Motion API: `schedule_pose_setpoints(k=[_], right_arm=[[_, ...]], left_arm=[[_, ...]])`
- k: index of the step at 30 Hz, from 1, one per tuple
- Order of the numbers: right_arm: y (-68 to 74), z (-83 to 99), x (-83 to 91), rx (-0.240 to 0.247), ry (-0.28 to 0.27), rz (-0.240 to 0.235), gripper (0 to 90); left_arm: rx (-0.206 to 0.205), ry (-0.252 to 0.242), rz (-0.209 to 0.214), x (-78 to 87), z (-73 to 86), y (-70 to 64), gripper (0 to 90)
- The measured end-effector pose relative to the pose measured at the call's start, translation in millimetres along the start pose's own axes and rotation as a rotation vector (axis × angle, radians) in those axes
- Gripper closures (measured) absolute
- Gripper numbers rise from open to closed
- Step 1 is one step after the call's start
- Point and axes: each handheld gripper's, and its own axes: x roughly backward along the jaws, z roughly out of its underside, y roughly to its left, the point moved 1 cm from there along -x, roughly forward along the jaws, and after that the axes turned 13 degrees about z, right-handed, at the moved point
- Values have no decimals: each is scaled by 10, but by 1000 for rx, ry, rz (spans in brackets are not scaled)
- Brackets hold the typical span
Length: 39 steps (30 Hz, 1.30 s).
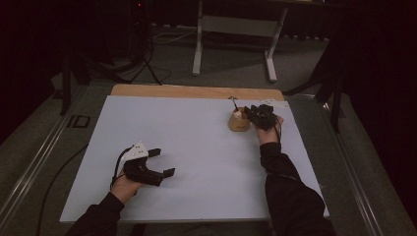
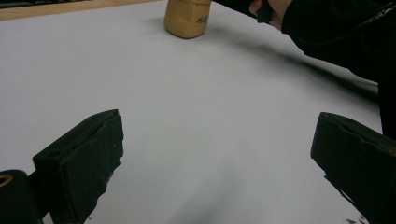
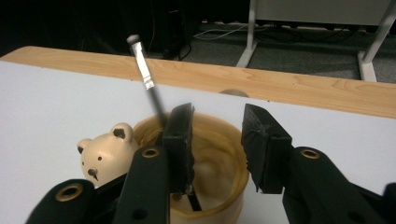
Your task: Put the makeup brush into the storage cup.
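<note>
1. Hovering over the tan cup, the right gripper has jaws partly spread w/ nothing pinched; one jaw sits inside the cup's mouth, the other above its far rim
2. Cup: round, glossy tan/honey colour, open top, w/ a small cream bear head on the rim – dark ears, dot eyes, dark nose
3. Thin dark stick stands tilted in the cup, silver band near its top, leaning just beside the jaw that's inside
4. Cup loc: far right part of the white counter, near the wooden strip along the back edge; high view puts it touching or just beside the right gripper
5. Left gripper is well apart from the cup, at near left of counter, jaws spread wide, empty, low over bare surface
6. Left gripper view: cup far off at top, some dark marking on its side, too small to read
</note>
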Motion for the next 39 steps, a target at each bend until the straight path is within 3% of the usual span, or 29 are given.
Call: schedule_pose_setpoints(k=[10, 13, 16, 19, 21, 23, 25, 30, 31, 39], right_arm=[[-74, -89, 115, -2, -5, 32, 440], [-133, -126, 198, -24, -8, 40, 370], [-165, -141, 278, -8, -24, 38, 340], [-191, -139, 325, -5, 12, 15, 303], [-191, -132, 379, 21, -2, 45, 227], [-202, -126, 403, 17, 19, 31, 163], [-207, -109, 429, 22, 58, -13, 126], [-195, -69, 537, 44, 57, -38, 137], [-194, -66, 591, 41, 60, -67, 136], [-152, -78, 774, 83, 59, -127, 141]], left_arm=[[7, -7, 7, 3, -11, -2, 26], [11, -15, 11, 9, -14, 6, 26], [15, -24, 12, 14, -20, 7, 25], [9, -27, 9, 19, -27, 3, 26], [8, -27, 8, 19, -29, 0, 26], [8, -26, 8, 17, -30, -2, 26], [9, -26, 11, 15, -32, -3, 25], [1, -27, 16, 15, -42, -8, 26], [1, -28, 16, 15, -42, -8, 25], [-7, -46, 25, 27, -63, -28, 23]])
